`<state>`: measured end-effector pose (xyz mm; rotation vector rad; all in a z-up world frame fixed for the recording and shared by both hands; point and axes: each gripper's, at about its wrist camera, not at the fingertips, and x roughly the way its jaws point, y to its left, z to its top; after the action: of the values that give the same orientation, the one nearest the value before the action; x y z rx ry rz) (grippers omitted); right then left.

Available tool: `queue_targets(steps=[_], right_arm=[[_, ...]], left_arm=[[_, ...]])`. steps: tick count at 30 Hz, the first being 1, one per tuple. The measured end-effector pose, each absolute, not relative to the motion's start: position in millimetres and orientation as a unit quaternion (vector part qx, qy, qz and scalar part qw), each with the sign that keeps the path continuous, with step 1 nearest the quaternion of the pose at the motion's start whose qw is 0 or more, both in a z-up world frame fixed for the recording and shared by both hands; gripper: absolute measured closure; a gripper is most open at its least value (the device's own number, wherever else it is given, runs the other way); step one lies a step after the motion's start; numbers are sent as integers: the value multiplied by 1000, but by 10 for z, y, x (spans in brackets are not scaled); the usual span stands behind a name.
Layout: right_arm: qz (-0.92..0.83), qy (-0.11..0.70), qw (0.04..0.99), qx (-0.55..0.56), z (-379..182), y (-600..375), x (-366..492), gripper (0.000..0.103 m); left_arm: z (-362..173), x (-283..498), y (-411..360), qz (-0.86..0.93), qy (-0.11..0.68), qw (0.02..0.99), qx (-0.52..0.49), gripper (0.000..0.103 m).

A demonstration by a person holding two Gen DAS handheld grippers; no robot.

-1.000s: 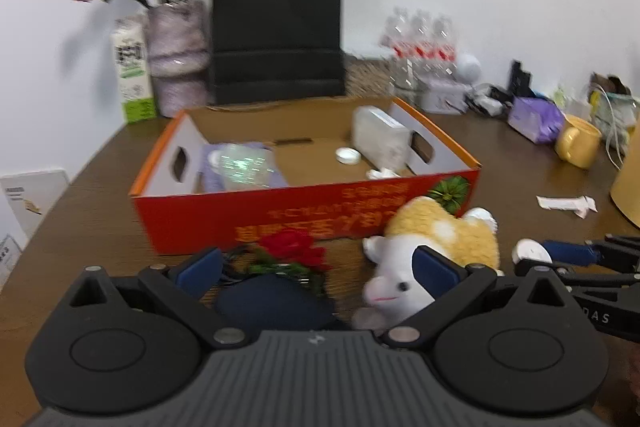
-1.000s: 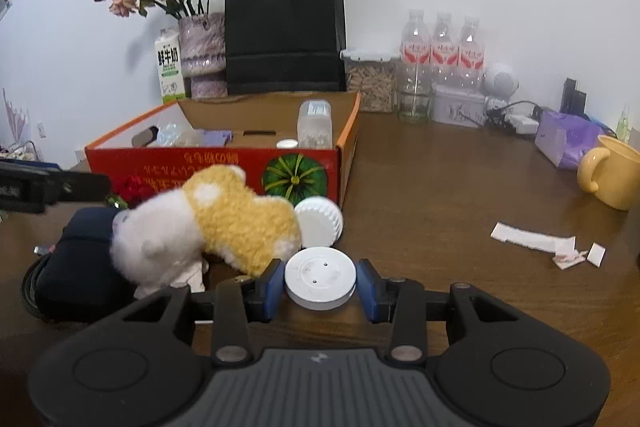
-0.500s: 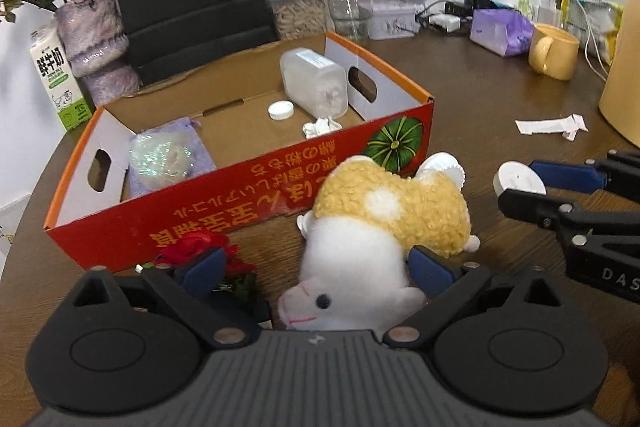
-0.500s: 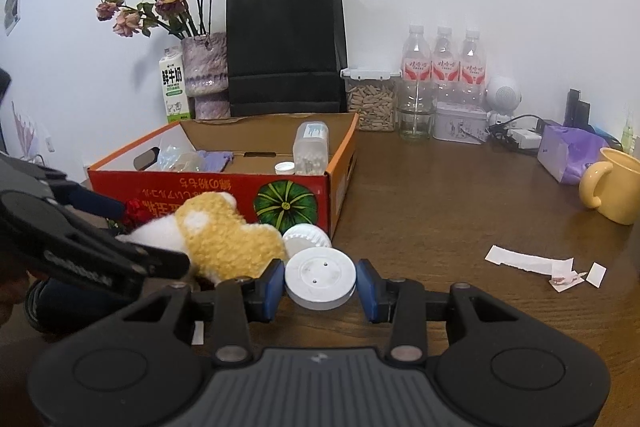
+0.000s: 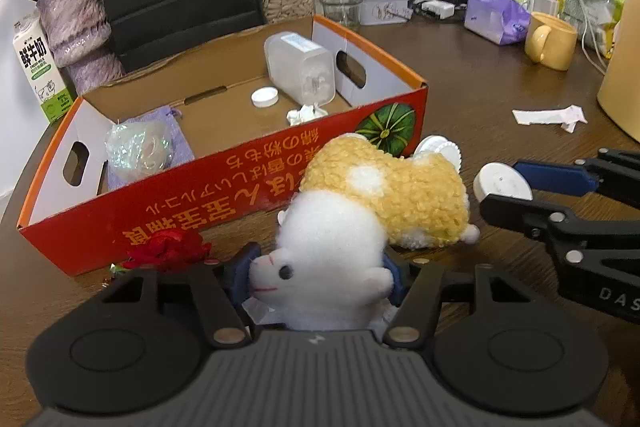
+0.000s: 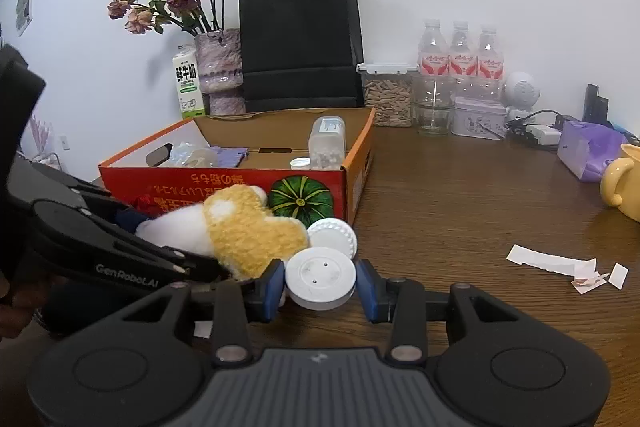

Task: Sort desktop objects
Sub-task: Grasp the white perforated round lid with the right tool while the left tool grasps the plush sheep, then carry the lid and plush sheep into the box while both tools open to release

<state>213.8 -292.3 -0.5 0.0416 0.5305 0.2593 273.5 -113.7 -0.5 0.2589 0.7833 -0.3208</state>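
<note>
A white-and-yellow plush toy (image 5: 384,195) (image 6: 248,231) lies on the table in front of the red cardboard box (image 5: 180,203) (image 6: 224,179). My left gripper (image 5: 318,279) is closing on the toy's white head, and both blue pads touch it. My right gripper (image 6: 321,283) (image 5: 502,187) is shut on a flat white disc (image 6: 321,277) just right of the toy. A ribbed white lid (image 5: 440,147) (image 6: 332,237) leans behind the toy. A red fabric rose (image 5: 168,247) lies to the left of the left gripper.
The box holds a clear plastic container (image 5: 300,67), a white cap (image 5: 264,97) and a purple pouch (image 5: 140,147). Paper scraps (image 5: 548,115) and a yellow mug (image 5: 550,41) sit to the right. A black bag (image 6: 298,39), a vase, a milk carton and bottles line the wall.
My left gripper moved forward over the plush toy and its jaws narrowed around the toy's head. My right gripper stayed put with the white disc in it.
</note>
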Motion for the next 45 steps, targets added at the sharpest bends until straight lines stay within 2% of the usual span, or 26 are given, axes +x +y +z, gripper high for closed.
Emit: queue_targets(steps=[19, 29, 45], right_arm=[[126, 245, 961, 17, 135, -2846, 2090, 65], [131, 216, 967, 1, 382, -2669, 2198, 65], [141, 190, 971, -11, 754, -2135, 3106, 65]], left_arm=[[243, 2578, -901, -141, 333, 929, 83, 41], [479, 2570, -662, -119, 293, 947, 51, 41], [653, 3291, -63, -60, 256, 965, -10, 41]])
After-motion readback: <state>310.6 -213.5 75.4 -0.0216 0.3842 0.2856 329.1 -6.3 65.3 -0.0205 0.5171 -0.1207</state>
